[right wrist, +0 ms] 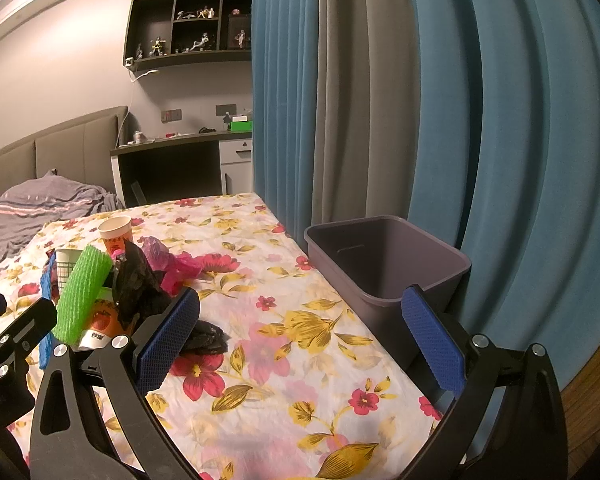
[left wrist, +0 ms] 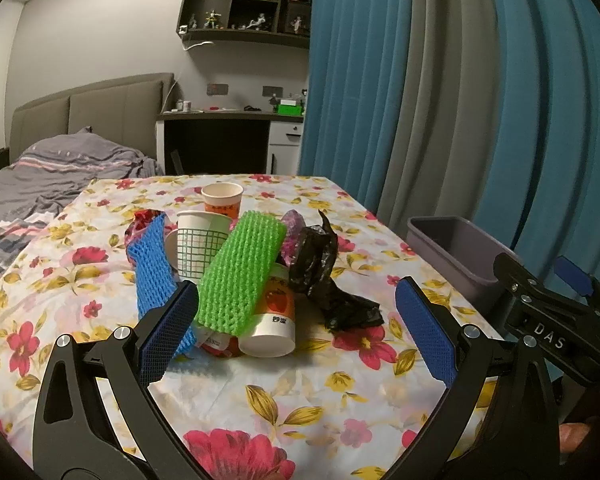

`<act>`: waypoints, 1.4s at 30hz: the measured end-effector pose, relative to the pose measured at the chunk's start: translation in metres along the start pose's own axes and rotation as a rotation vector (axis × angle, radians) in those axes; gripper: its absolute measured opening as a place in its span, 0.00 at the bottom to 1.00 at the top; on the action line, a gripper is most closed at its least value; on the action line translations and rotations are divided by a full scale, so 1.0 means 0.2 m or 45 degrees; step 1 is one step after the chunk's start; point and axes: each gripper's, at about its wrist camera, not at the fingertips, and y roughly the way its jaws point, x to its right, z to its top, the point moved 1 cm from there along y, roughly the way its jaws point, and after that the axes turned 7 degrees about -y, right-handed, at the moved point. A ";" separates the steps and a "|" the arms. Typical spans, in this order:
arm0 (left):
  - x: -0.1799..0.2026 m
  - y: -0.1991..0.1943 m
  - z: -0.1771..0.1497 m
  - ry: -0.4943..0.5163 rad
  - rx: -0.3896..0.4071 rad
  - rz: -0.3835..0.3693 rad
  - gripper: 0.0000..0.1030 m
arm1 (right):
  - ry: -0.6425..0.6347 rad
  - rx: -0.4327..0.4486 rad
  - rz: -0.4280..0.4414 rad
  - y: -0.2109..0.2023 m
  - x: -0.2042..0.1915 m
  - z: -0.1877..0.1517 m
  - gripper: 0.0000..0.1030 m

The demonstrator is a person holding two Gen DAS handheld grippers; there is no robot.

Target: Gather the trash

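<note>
On the floral tabletop [left wrist: 308,396] the trash sits in one loose heap toward 12 o'clock from the left hand-held gripper [left wrist: 296,328]. That gripper's jaws stand wide apart with nothing between them; its left pad lies just in front of the heap's near edge, though whether it touches the blue foam net [left wrist: 150,276] cannot be told.

In the heap, a green foam net [left wrist: 240,272] leans across a tipped paper cup with a strawberry print [left wrist: 274,320], whose mouth faces the camera. At 10 o'clock from it stands a white cup with a green grid pattern [left wrist: 200,246], with the blue foam net draped beside it. Behind them, an orange-and-white paper cup [left wrist: 222,198] stands upright. A crumpled black plastic bag [left wrist: 326,276] lies at the heap's 3 o'clock side, touching the strawberry cup, and a pink-purple wrapper [right wrist: 172,262] pokes out behind it.

The right hand-held gripper [right wrist: 300,336] is likewise spread wide and holds nothing. In its view the heap lies at 10 o'clock, the black bag partly hidden behind its left pad. A grey bin [right wrist: 388,264] stands off the tabletop's right edge at about 1 o'clock, before the blue and grey curtain [right wrist: 440,100]; no trash shows in the part of its inside that is visible.
</note>
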 end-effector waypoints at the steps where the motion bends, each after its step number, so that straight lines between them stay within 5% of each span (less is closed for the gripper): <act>1: 0.00 0.00 0.00 0.001 -0.001 -0.003 0.95 | 0.000 0.000 0.000 0.00 0.00 0.00 0.95; 42: -0.03 0.07 -0.03 0.014 -0.027 -0.050 0.94 | -0.014 -0.007 0.061 0.07 -0.03 0.00 0.95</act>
